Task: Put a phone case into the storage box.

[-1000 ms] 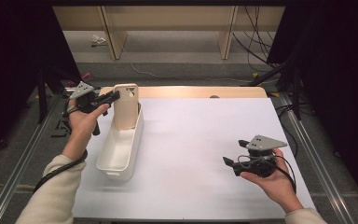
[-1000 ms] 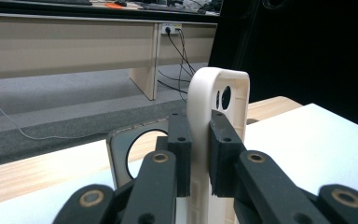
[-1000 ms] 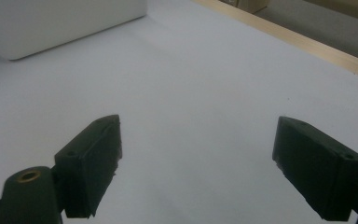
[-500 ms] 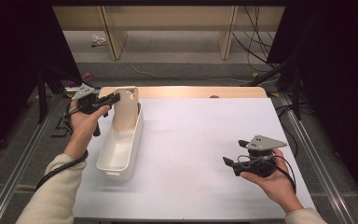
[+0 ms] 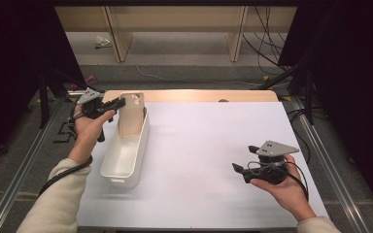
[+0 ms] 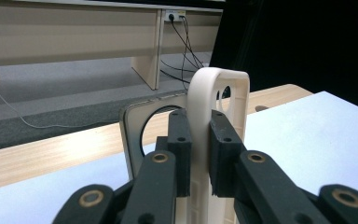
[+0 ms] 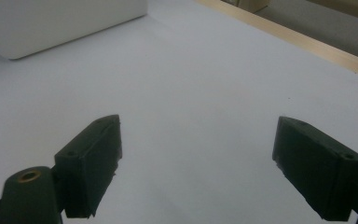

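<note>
High view: the left gripper (image 5: 110, 105) is held at the far left corner of the table (image 5: 209, 145), its 2 jaws pinching the left edge of a beige phone case (image 5: 131, 116). The case stands upright at the far end of a long white bin (image 5: 126, 155), which lies lengthwise along the left side of the white table cover. Whether the case's lower edge rests on the bin floor cannot be told from here. The left hand (image 5: 88, 127) grips the tool from behind, with a cream sleeve (image 5: 58, 199) trailing toward the bottom edge. The right gripper (image 5: 239, 170) is held low over the near right part of the table, well apart from the bin, pointing left, with a grey 3-cornered plate on top. The right hand (image 5: 284, 187) cradles it from below.

Left gripper view: the 2 black pads (image 6: 223, 149) are pressed against either side of the case's thin edge (image 6: 203, 135), which rises straight up between them. The rounded top corner of the case stands above the pads, and a camera cutout shows just right of it. Behind the jaws sits the bin's end wall (image 6: 133, 135) with an oval handle opening.

Right gripper view: the 2 jaws are spread wide, with bare white table cover (image 7: 200, 93) between them and nothing held. A corner of the white bin (image 7: 60, 23) appears at the upper left, well apart from the jaws.
</note>
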`<state>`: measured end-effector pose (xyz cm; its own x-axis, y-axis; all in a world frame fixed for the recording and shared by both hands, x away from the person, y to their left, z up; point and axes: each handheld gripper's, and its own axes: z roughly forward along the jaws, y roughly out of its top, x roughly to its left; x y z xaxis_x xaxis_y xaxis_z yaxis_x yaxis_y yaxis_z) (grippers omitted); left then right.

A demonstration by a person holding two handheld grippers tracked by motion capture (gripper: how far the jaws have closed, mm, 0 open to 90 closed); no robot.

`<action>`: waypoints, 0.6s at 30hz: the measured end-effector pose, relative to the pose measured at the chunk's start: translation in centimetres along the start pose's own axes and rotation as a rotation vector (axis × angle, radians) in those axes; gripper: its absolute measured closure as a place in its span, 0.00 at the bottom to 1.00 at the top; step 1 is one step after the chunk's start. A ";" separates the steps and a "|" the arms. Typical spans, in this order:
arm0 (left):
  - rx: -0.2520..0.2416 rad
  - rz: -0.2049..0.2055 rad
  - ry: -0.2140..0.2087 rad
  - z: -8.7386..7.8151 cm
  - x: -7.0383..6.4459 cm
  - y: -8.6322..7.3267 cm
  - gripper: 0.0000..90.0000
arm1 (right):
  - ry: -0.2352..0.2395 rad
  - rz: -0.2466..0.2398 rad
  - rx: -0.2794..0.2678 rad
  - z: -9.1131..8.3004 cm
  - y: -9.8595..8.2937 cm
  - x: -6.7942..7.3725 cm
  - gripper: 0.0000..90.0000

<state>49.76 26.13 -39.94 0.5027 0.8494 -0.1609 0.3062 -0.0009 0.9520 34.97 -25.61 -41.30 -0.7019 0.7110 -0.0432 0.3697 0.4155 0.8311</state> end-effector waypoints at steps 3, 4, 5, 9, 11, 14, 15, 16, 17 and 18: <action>0.004 -0.002 0.002 0.1 0.1 -0.1 0.90 | 0.000 0.000 0.000 0.0 0.0 0.0 0.18; 0.005 -0.001 0.003 0.1 0.1 -0.1 0.90 | -0.001 0.000 -0.001 0.0 0.0 0.0 0.18; 0.006 -0.001 0.003 0.1 0.1 -0.2 0.90 | -0.001 0.000 -0.002 0.0 0.0 0.0 0.18; 0.014 0.003 0.007 0.3 0.1 -0.3 0.90 | -0.001 0.000 -0.001 0.0 0.0 0.0 0.18; 0.014 0.002 0.009 0.4 0.2 -0.3 0.90 | -0.001 0.000 -0.002 0.0 0.0 0.0 0.18; 0.018 0.000 0.011 0.5 0.3 -0.4 0.90 | 0.000 0.000 -0.002 0.0 0.0 0.0 0.18; 0.019 0.000 0.011 0.5 0.3 -0.4 0.90 | -0.001 0.000 -0.002 0.0 0.0 0.0 0.18; 0.020 0.001 0.011 0.5 0.3 -0.4 0.90 | 0.000 0.000 -0.002 0.0 0.0 0.0 0.18; 0.021 0.002 0.012 0.6 0.3 -0.4 0.90 | 0.000 0.001 -0.002 0.0 0.0 0.0 0.18; 0.022 0.003 0.012 0.6 0.3 -0.4 0.90 | 0.000 0.001 -0.001 0.0 0.0 0.0 0.18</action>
<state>50.29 26.05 -40.53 0.4936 0.8558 -0.1547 0.3221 -0.0147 0.9466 34.97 -25.63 -41.30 -0.7020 0.7110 -0.0426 0.3698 0.4149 0.8314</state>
